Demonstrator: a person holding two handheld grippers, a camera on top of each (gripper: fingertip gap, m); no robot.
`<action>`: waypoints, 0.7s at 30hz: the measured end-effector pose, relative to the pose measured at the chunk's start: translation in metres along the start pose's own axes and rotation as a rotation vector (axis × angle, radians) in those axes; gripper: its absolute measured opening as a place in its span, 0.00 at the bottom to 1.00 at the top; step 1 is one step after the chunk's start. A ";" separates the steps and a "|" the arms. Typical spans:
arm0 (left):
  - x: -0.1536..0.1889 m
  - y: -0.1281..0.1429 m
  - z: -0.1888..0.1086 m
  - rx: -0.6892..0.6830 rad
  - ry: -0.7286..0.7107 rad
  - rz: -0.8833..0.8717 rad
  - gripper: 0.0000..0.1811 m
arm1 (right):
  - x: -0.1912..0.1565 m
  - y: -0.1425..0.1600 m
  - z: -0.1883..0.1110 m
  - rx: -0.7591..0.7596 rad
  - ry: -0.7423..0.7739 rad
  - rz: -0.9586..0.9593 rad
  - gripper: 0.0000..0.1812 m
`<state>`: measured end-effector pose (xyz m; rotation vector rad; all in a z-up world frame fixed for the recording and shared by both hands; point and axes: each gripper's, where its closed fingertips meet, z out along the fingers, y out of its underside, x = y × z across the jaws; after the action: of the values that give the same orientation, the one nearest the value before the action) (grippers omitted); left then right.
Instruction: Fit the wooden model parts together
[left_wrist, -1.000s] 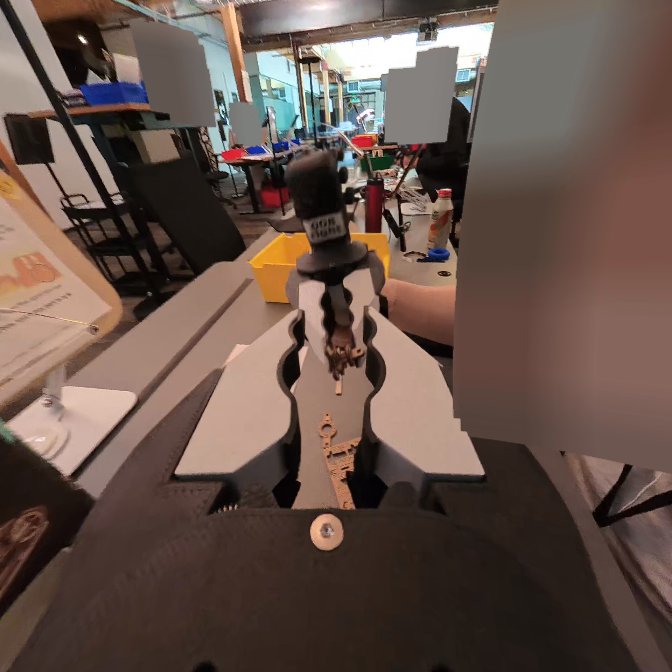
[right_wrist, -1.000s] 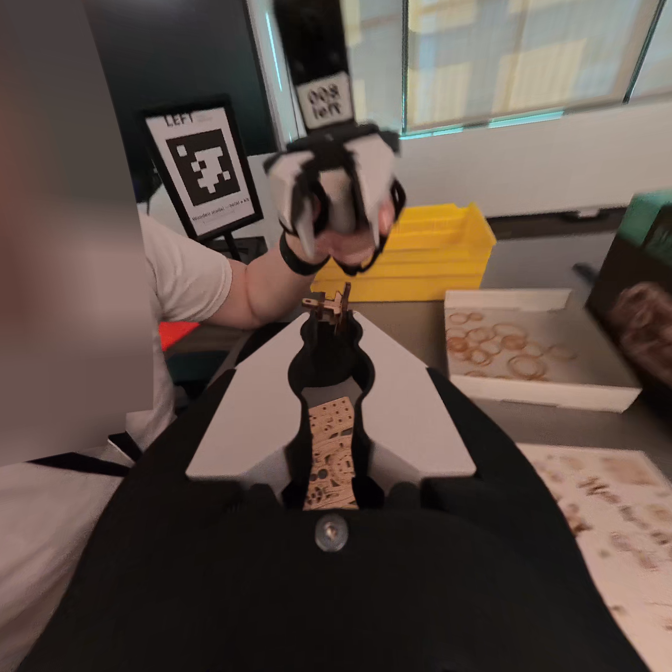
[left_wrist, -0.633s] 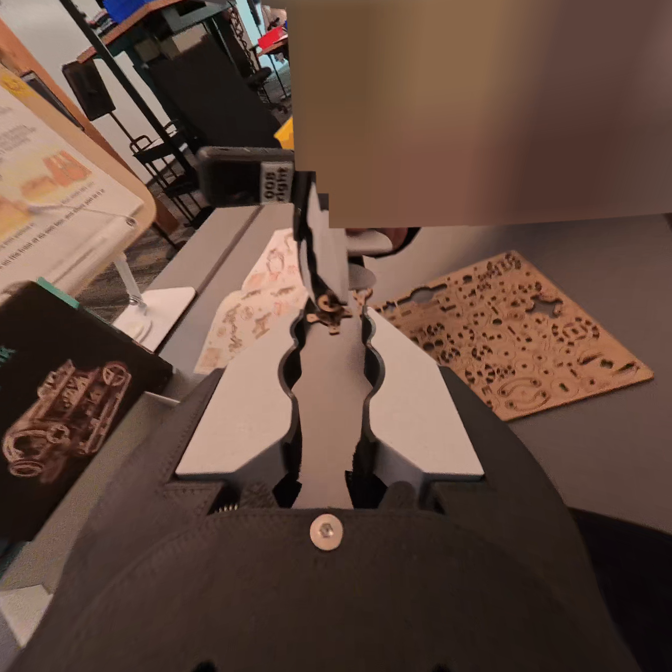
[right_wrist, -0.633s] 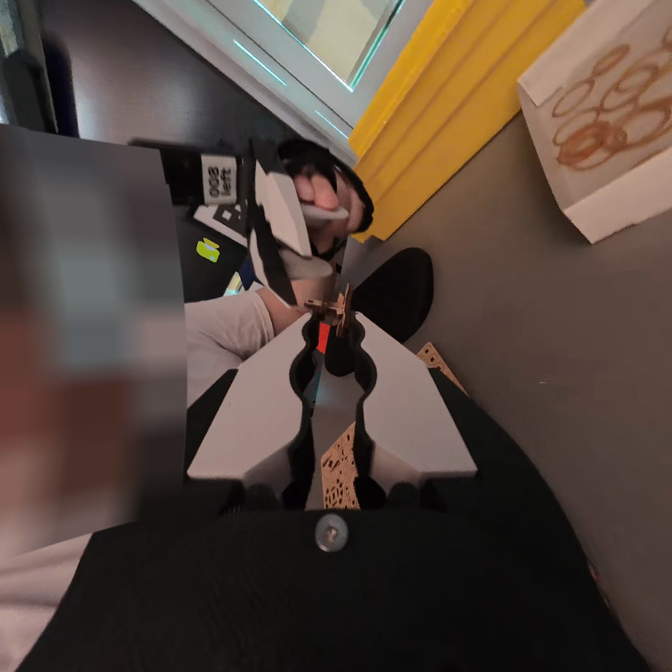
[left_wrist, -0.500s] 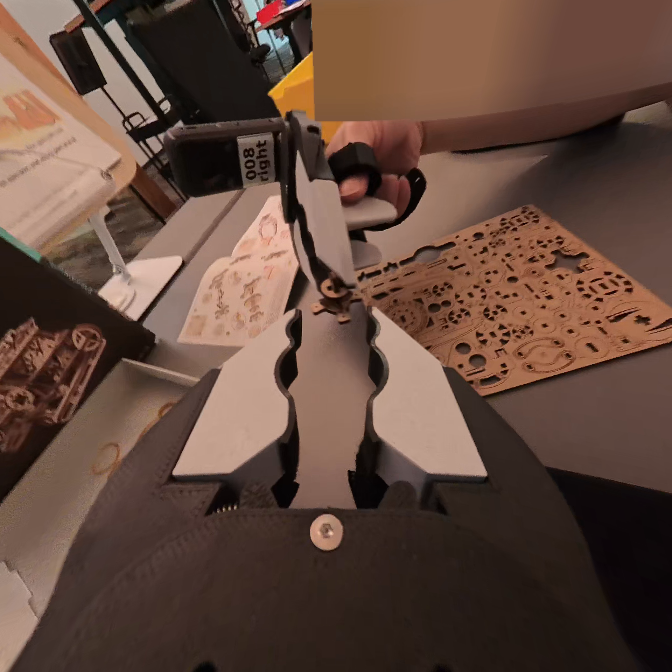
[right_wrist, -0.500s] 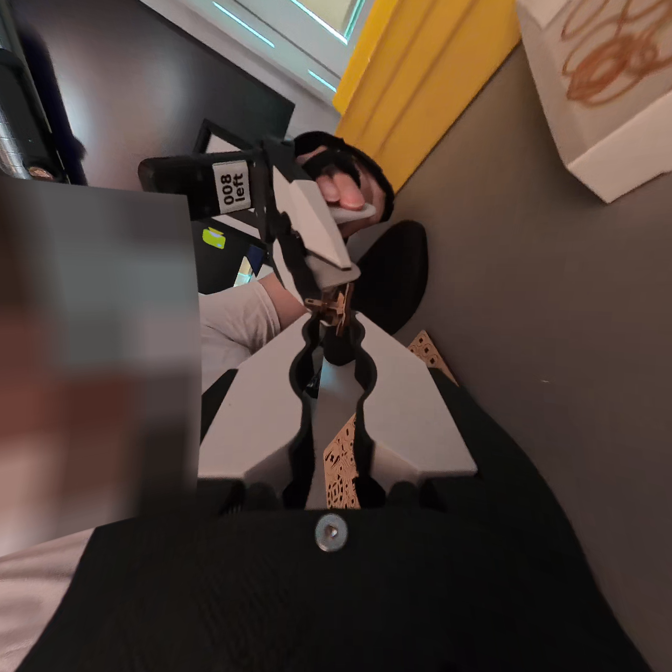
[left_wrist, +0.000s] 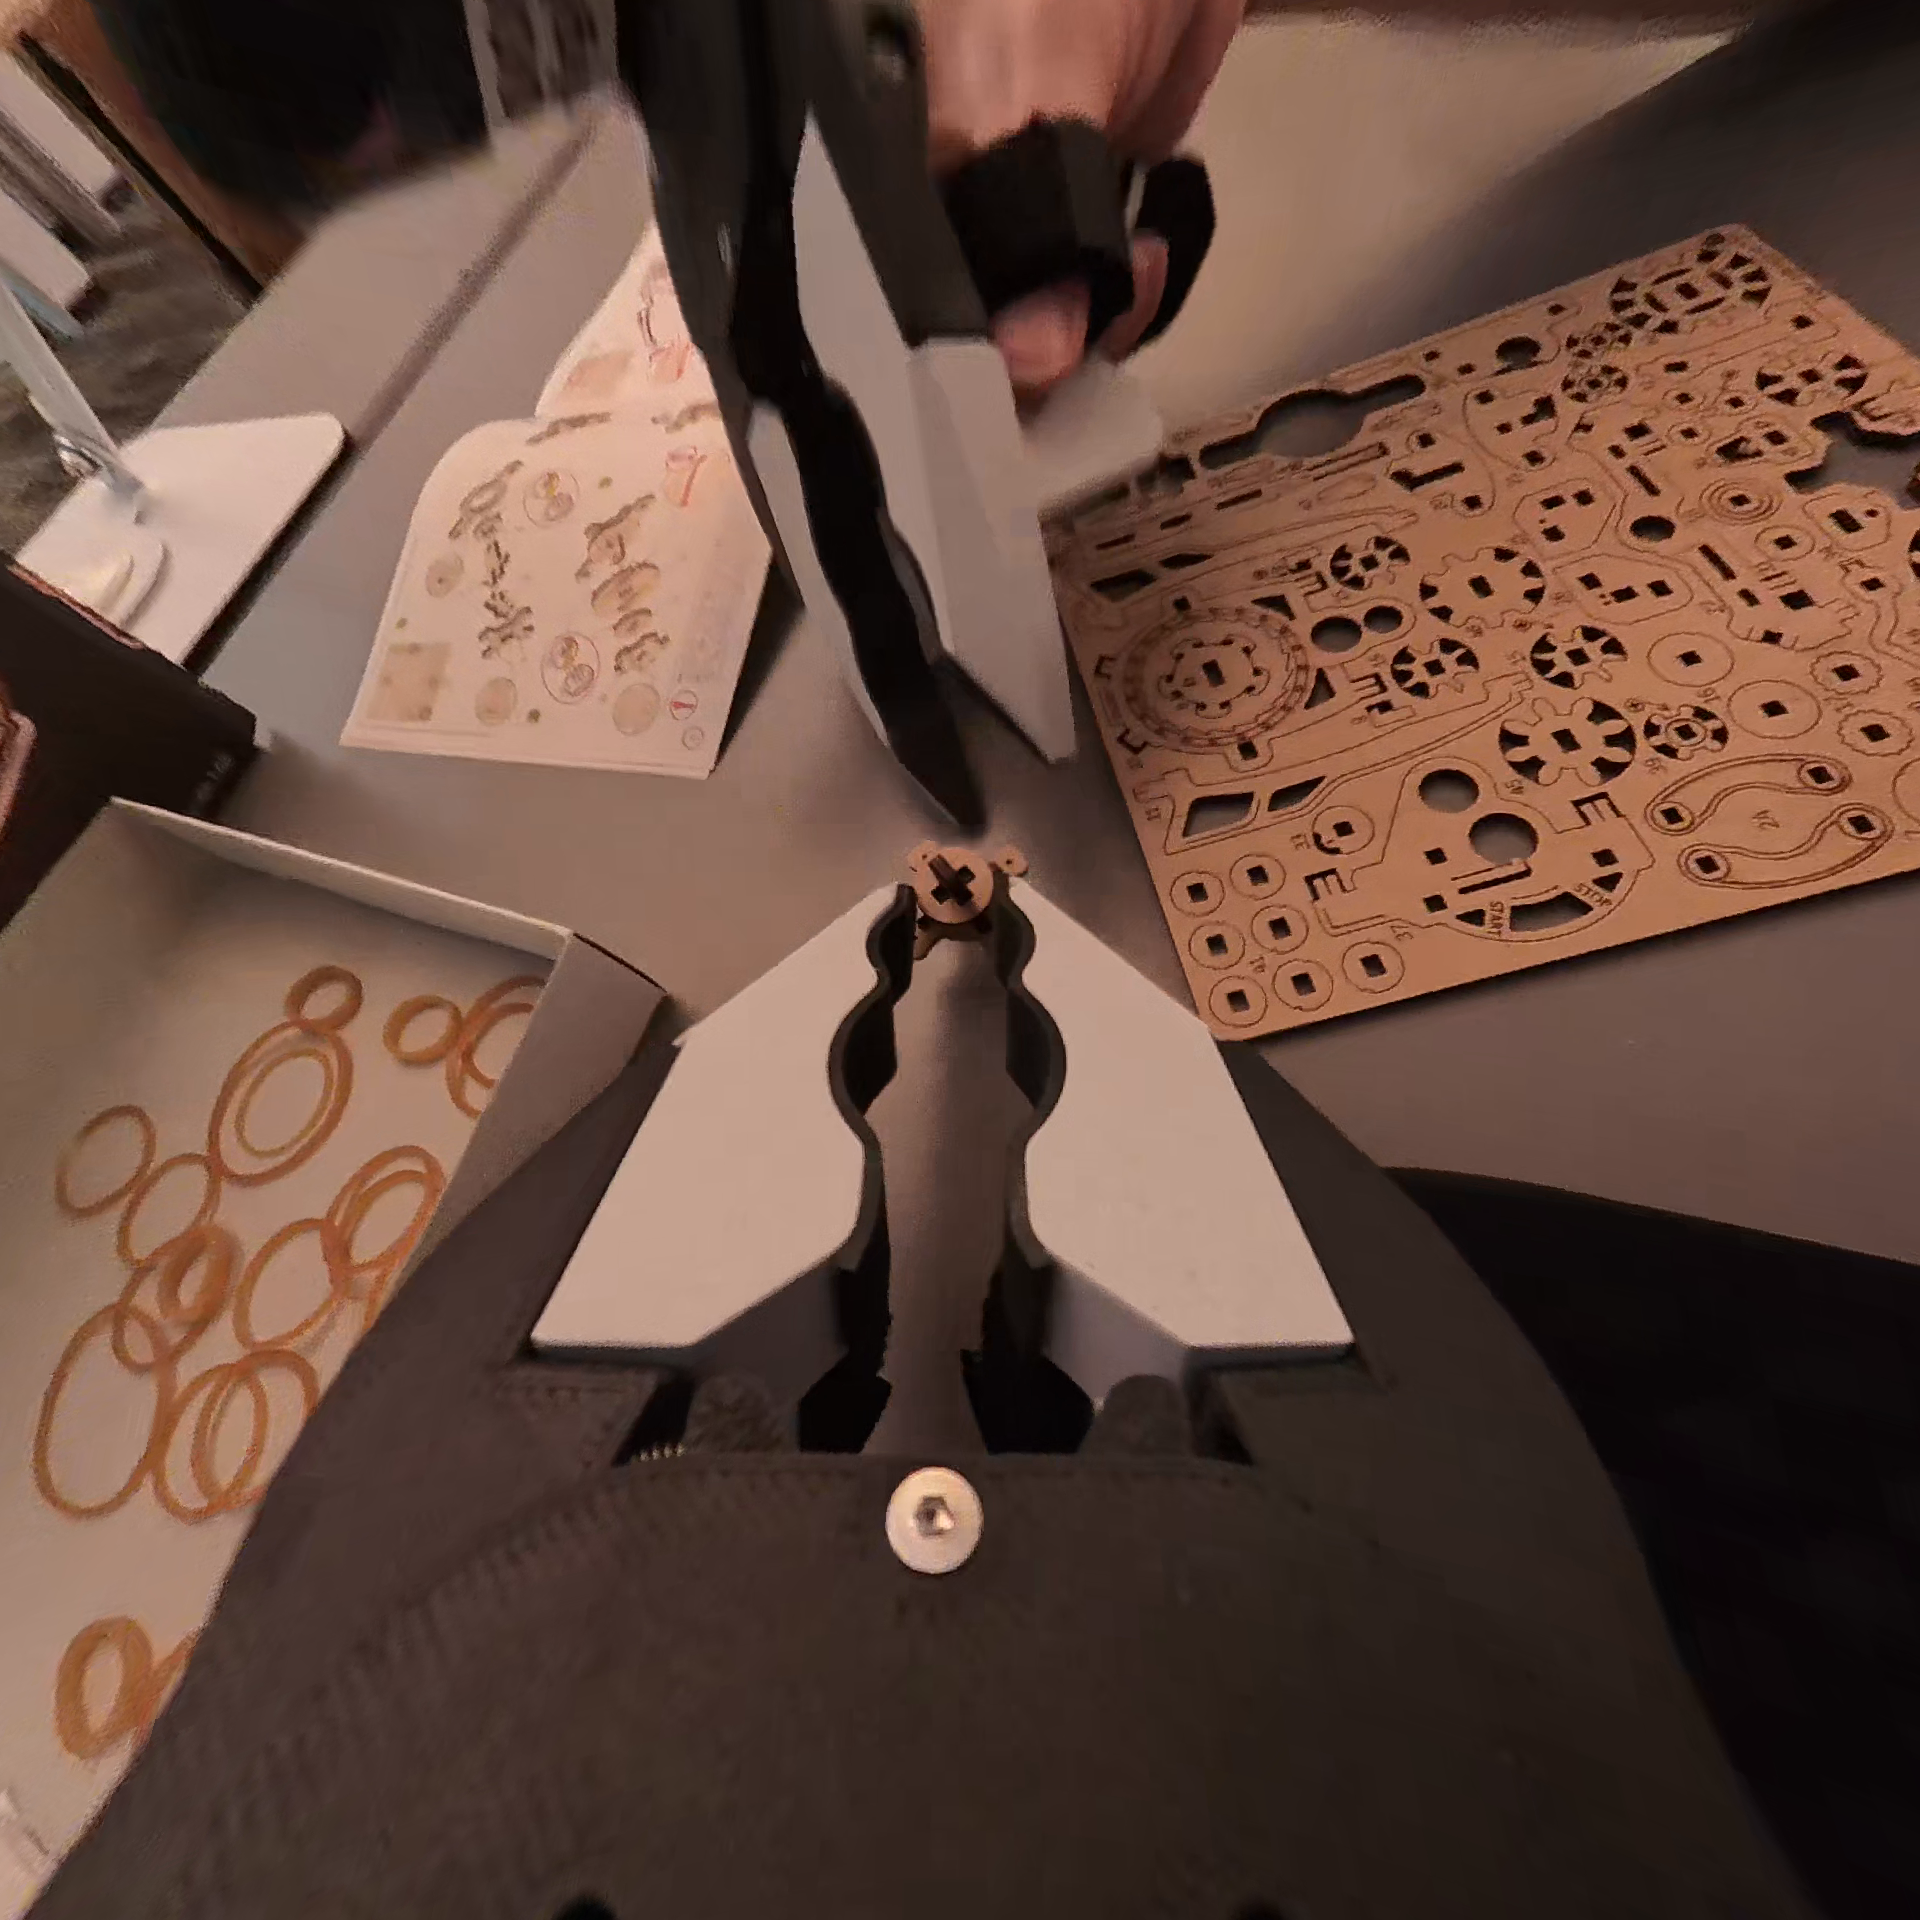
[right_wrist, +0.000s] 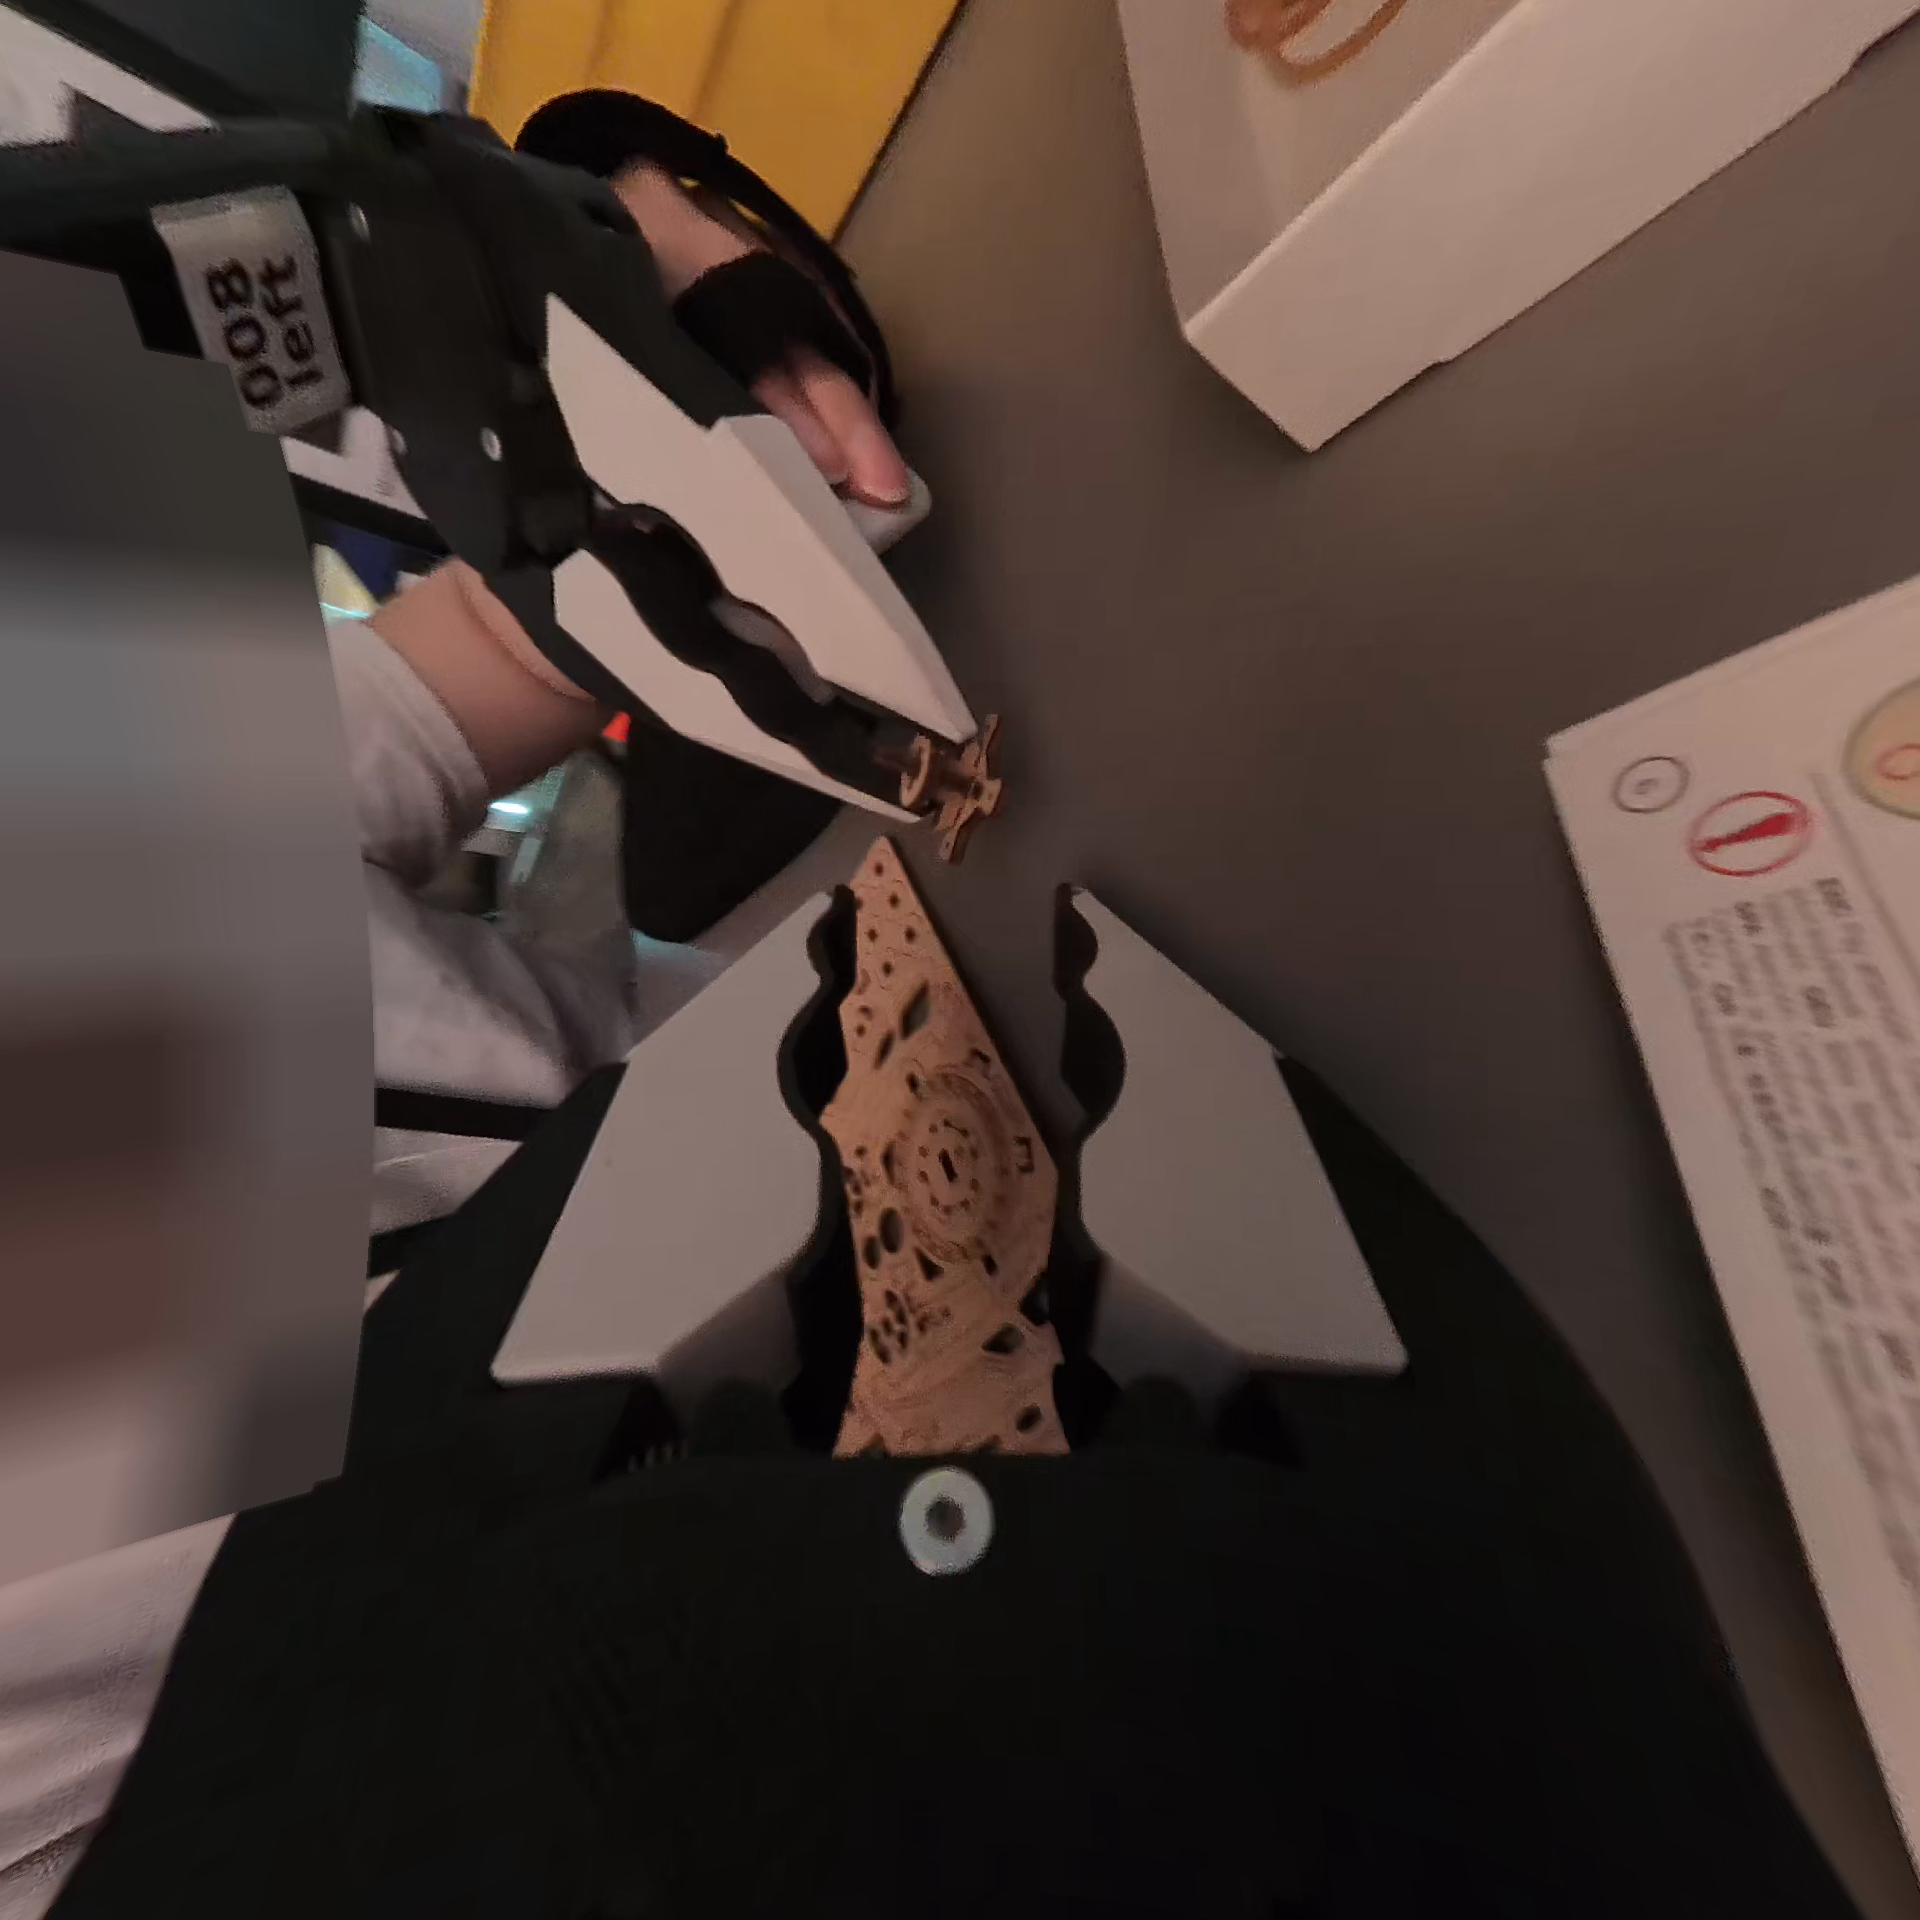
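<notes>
My left gripper (left_wrist: 956, 916) is shut on a small wooden assembly (left_wrist: 954, 894), a round piece with a cross-shaped hole, held at the fingertips above the grey table (left_wrist: 1455, 1091). In the right wrist view the left gripper (right_wrist: 948, 777) comes in from the left with the assembly (right_wrist: 964, 787) sticking out of its tip. My right gripper (right_wrist: 951, 899) is open and empty, its tips just short of the assembly. In the left wrist view it (left_wrist: 1006, 781) points down at the assembly from above. The wooden parts sheet (left_wrist: 1507, 623) lies flat on the table and shows between the right fingers (right_wrist: 940, 1143).
A white box (left_wrist: 582, 966) with several rubber bands lies at the left; it also shows in the right wrist view (right_wrist: 1455, 260). An instruction sheet (left_wrist: 582, 582) lies behind it and shows at the right (right_wrist: 1766, 1039). A yellow bin (right_wrist: 707, 73) stands at the back. A white stand base (left_wrist: 208, 478) is far left. Less than 4 cm separates the two grippers' tips.
The right gripper held the assembly before; the left gripper closed on it, and the right gripper opened and drew back. Both grippers have tilted down towards the table.
</notes>
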<state>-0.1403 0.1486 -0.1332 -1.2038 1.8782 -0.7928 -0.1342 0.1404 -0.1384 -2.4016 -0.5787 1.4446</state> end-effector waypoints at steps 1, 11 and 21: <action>0.000 0.003 0.001 -0.024 0.004 -0.004 0.07 | 0.004 -0.001 -0.005 0.008 0.058 -0.050 0.21; -0.004 0.010 -0.001 -0.073 -0.047 -0.025 0.12 | -0.008 -0.018 -0.007 0.123 0.322 -0.767 0.02; -0.006 0.005 -0.005 -0.033 -0.049 -0.074 0.06 | -0.002 -0.019 0.007 0.090 0.358 -0.883 0.04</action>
<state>-0.1450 0.1567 -0.1333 -1.3077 1.8222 -0.7675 -0.1454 0.1565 -0.1317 -1.8479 -1.2234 0.6309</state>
